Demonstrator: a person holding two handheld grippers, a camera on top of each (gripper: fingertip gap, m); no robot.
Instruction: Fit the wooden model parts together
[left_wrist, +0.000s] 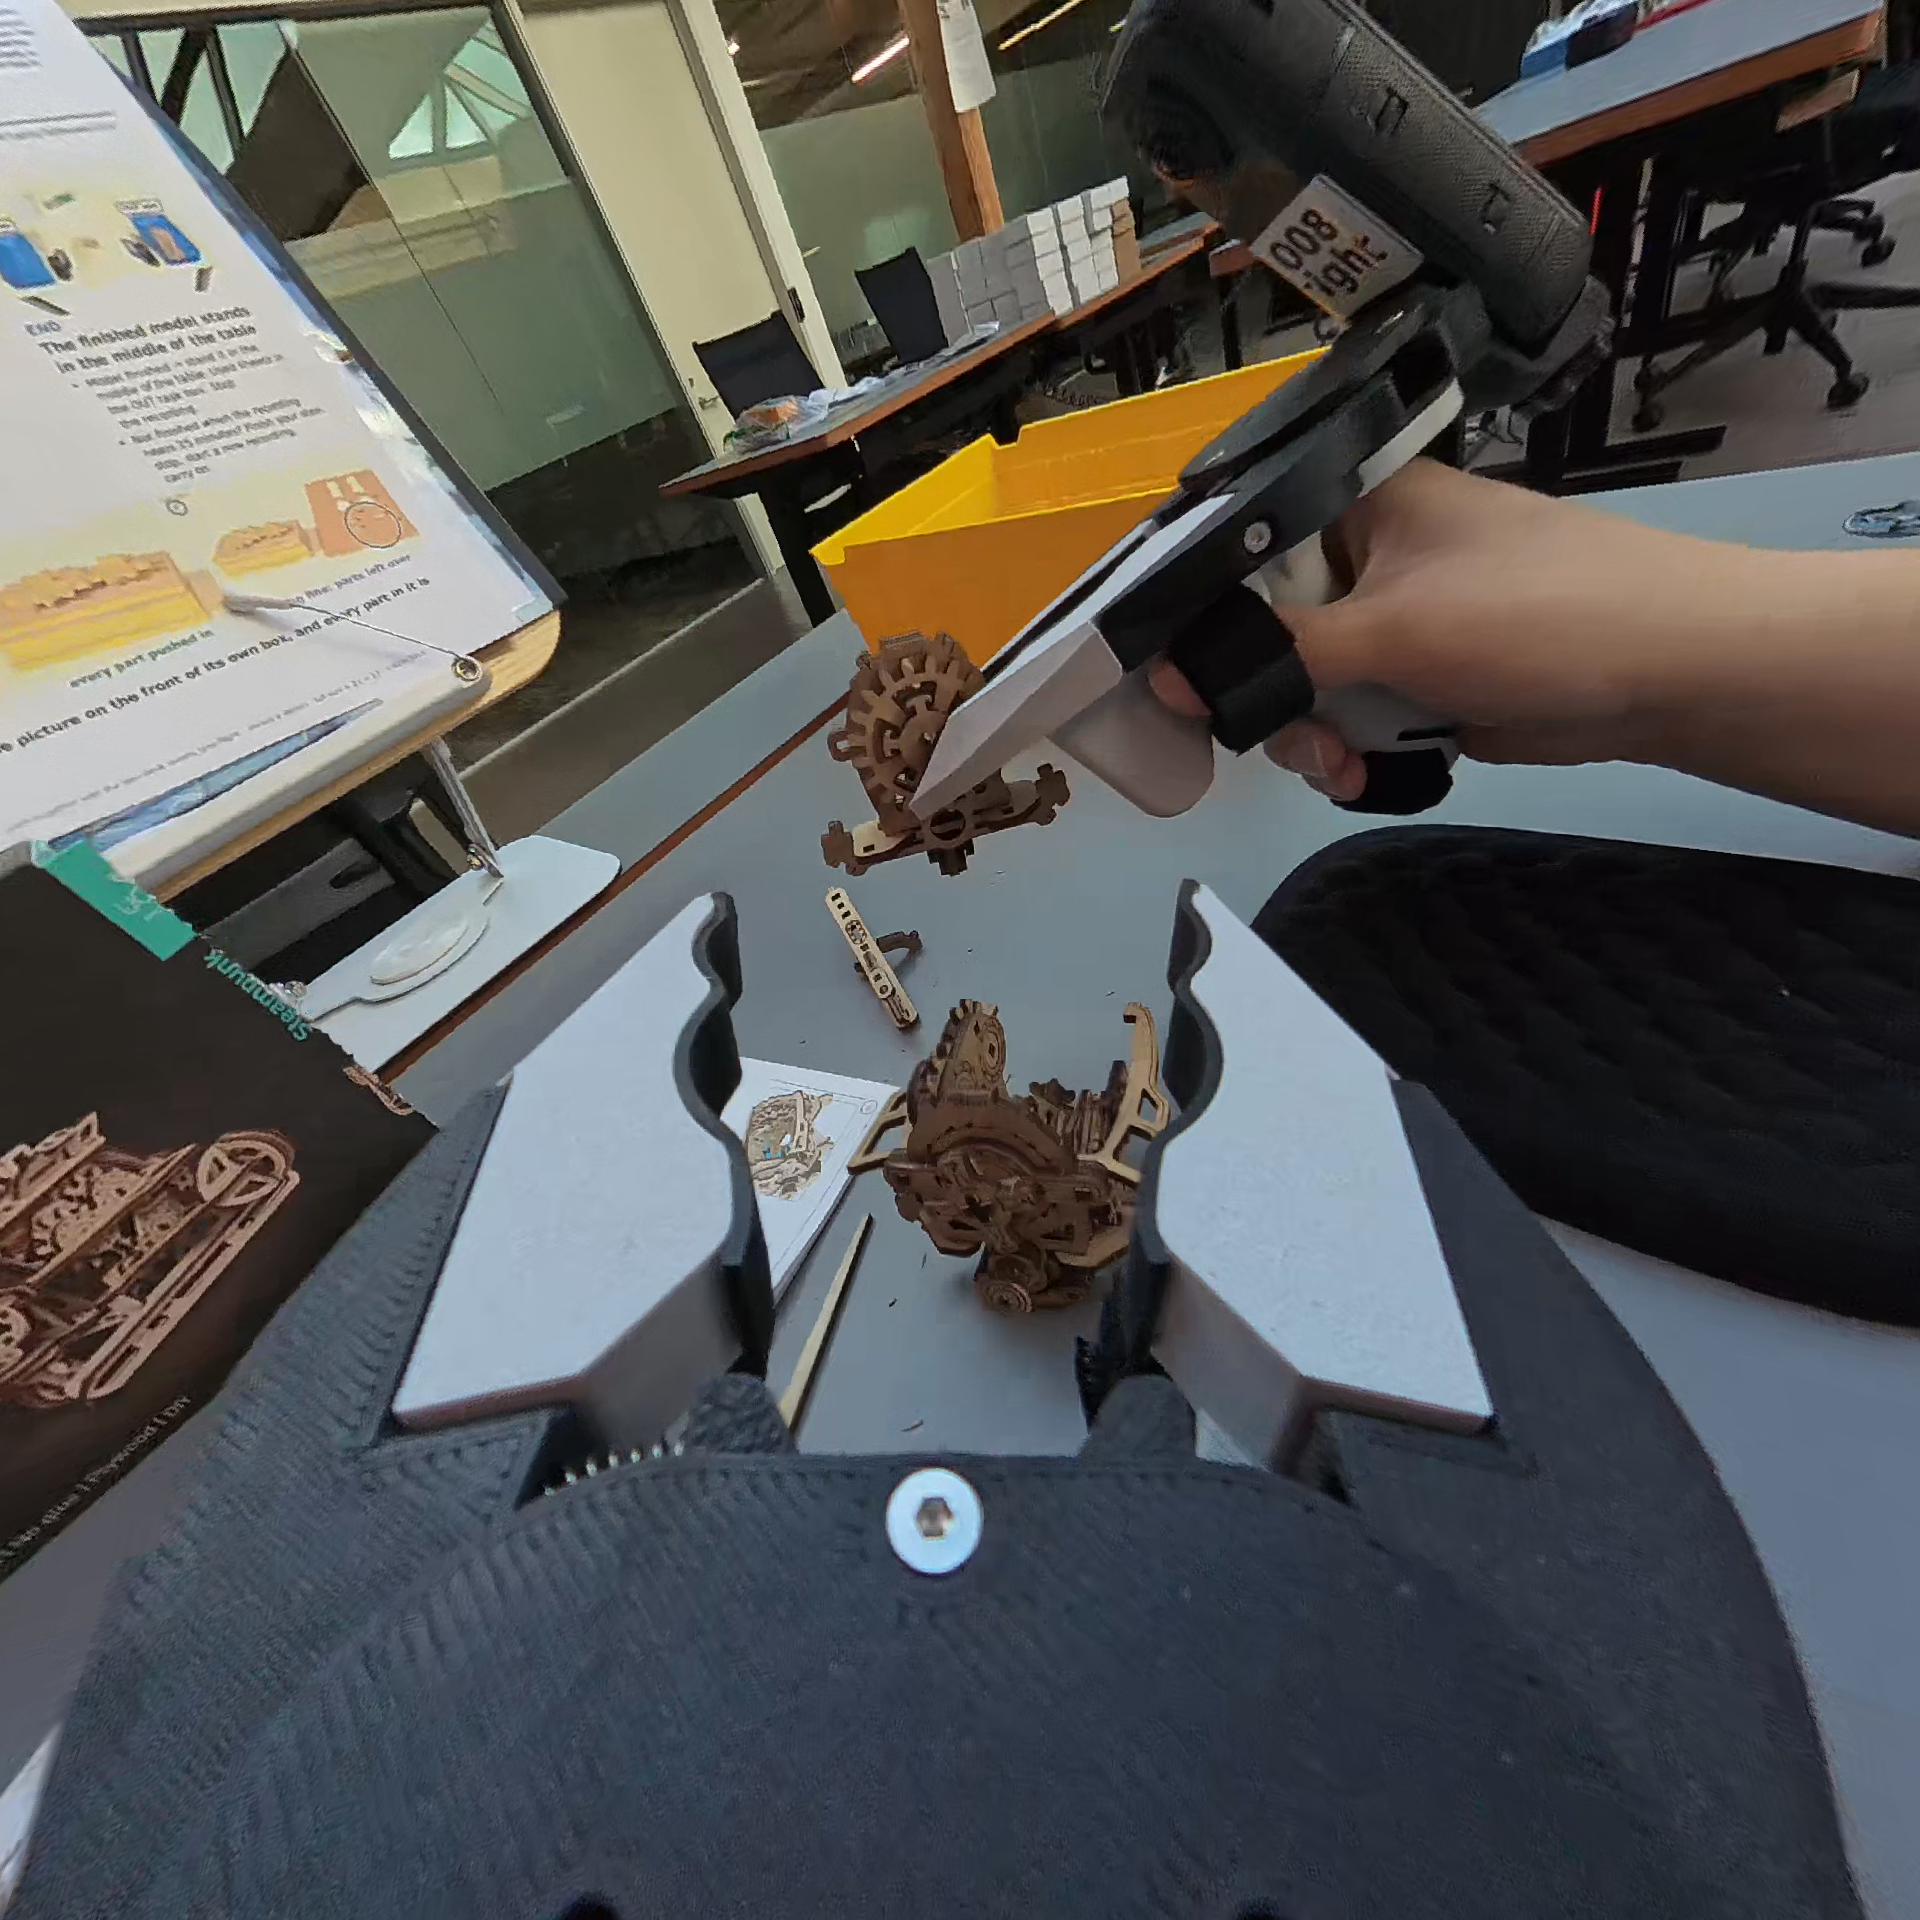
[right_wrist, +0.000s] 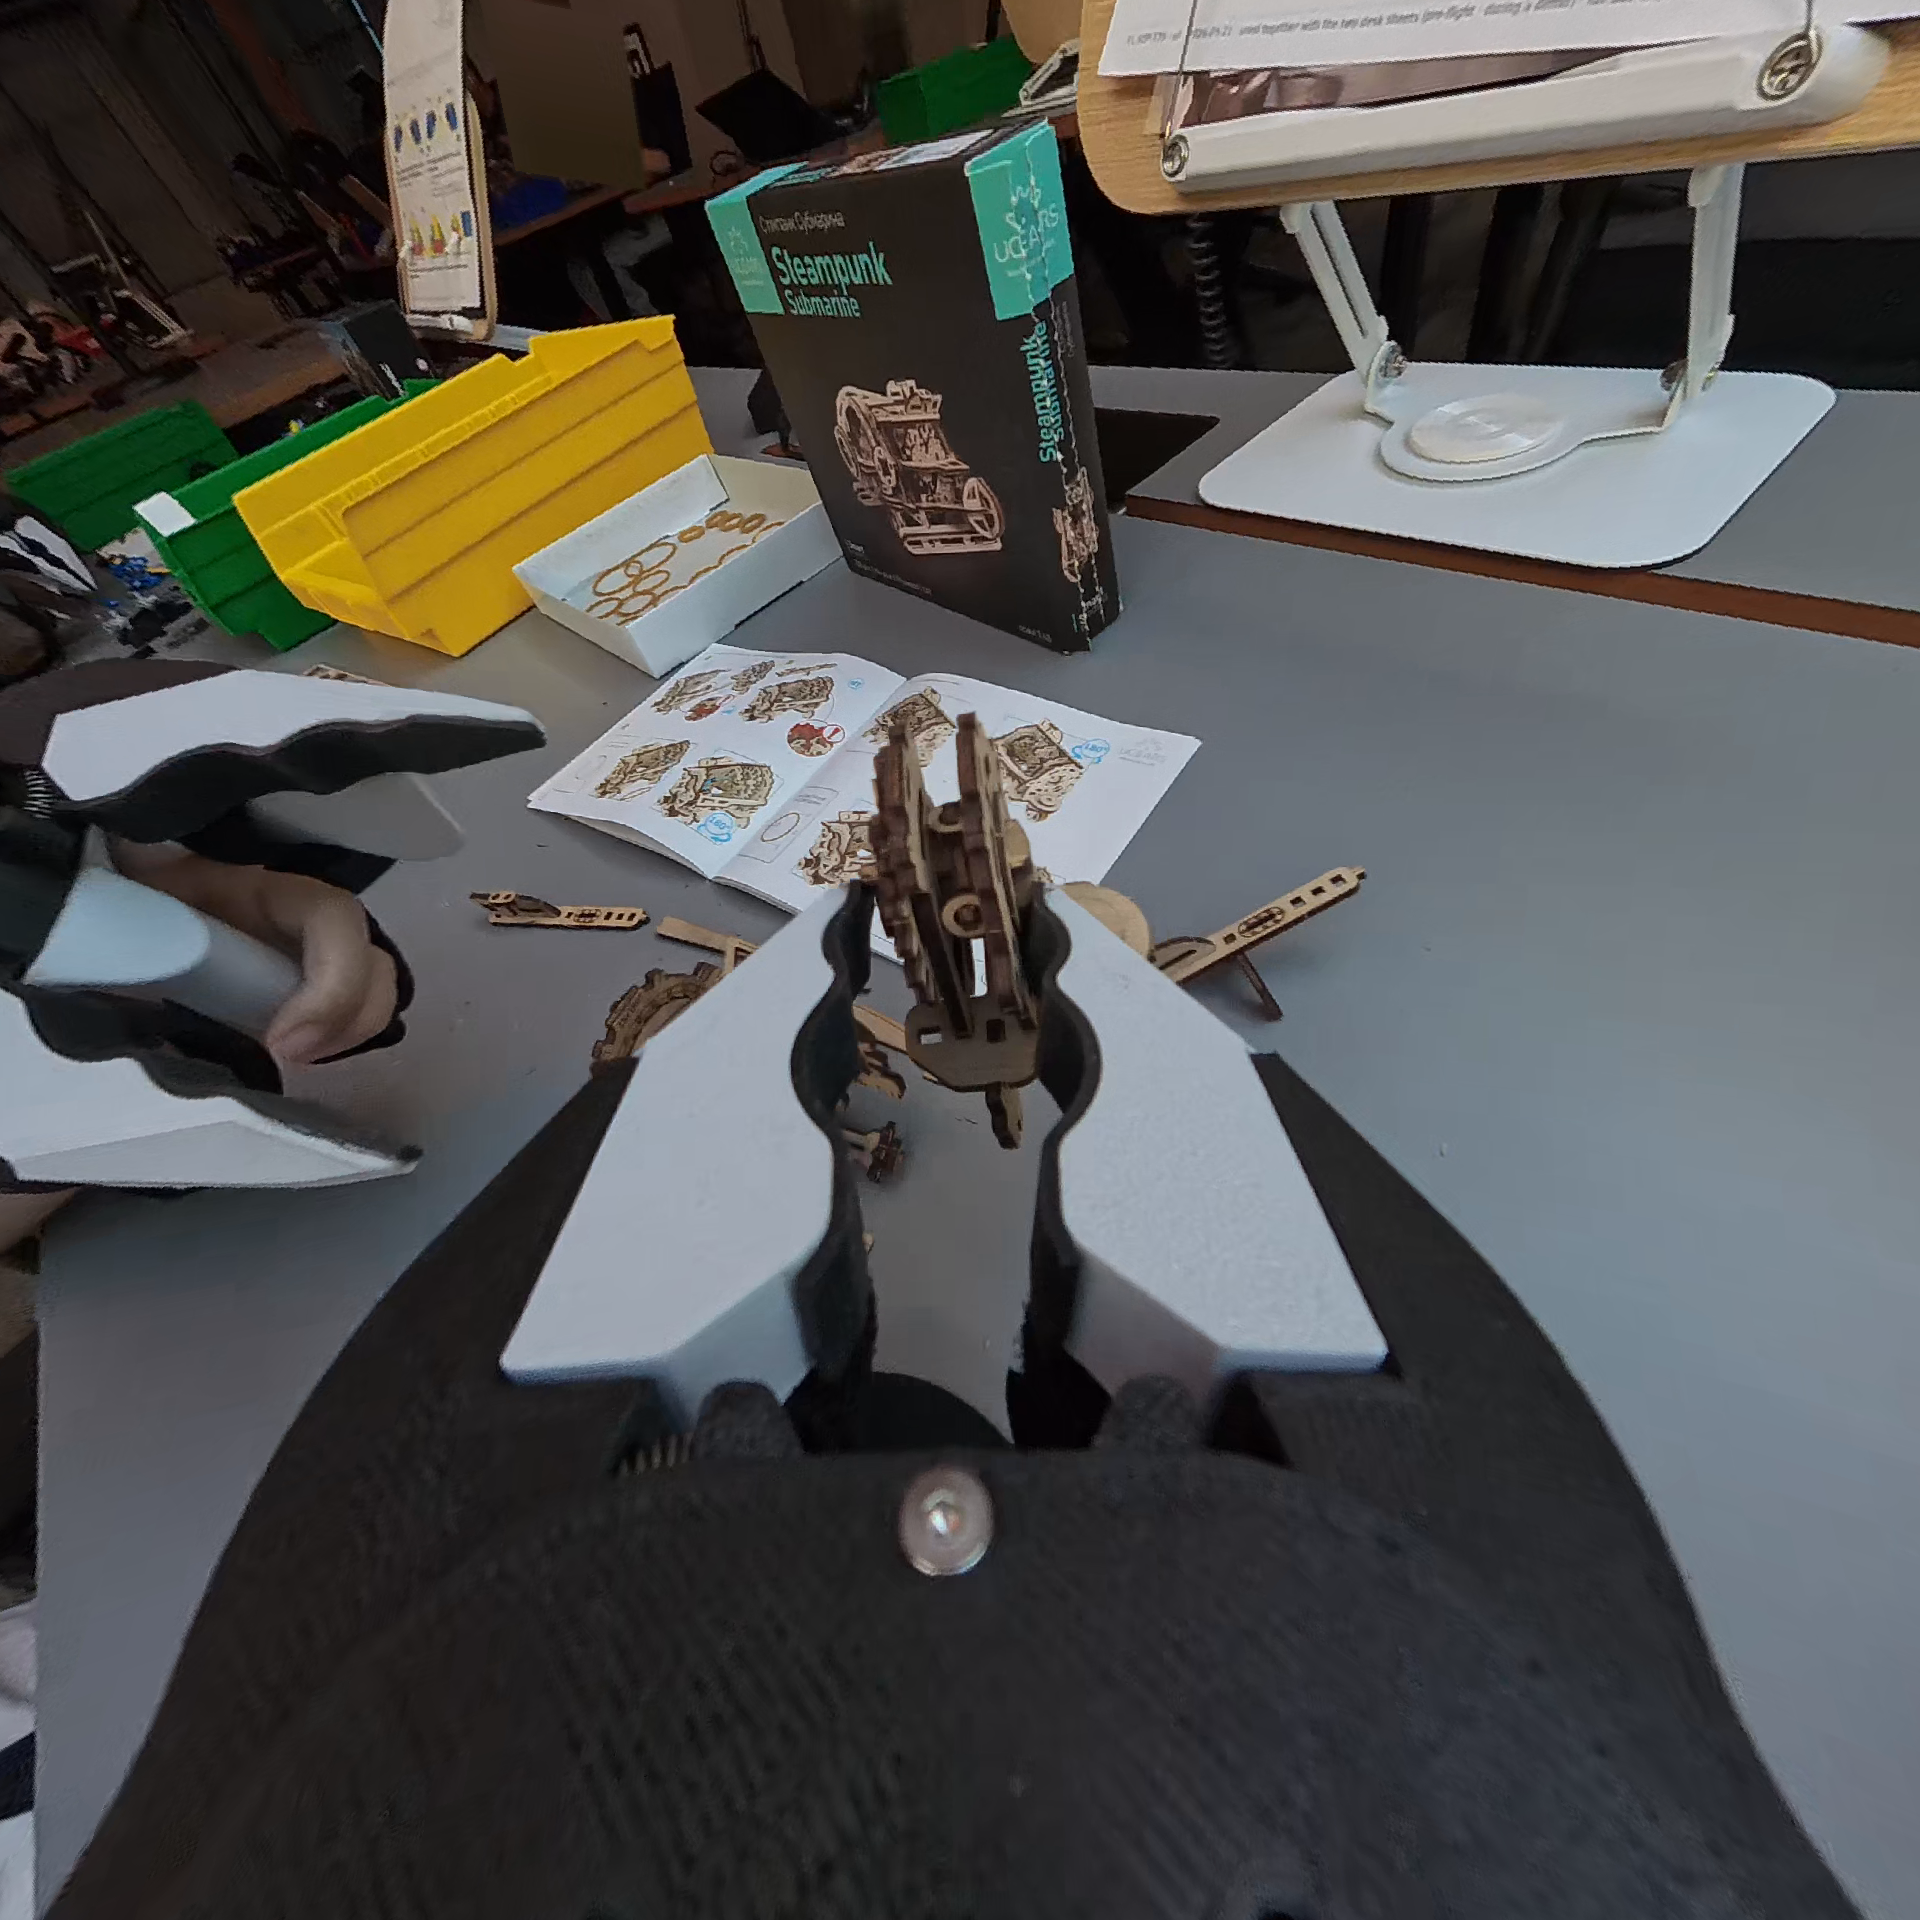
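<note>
2 close wrist views, facing across 1 shared grey table (left_wrist: 1039, 1382).

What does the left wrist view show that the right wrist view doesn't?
Only the left wrist view shows the larger wooden model lying on the table between the open left gripper, and a black mat. Only the right wrist view shows the white tray of rings and green bins. Both show the gear part held in the right gripper, and the black box.
</note>
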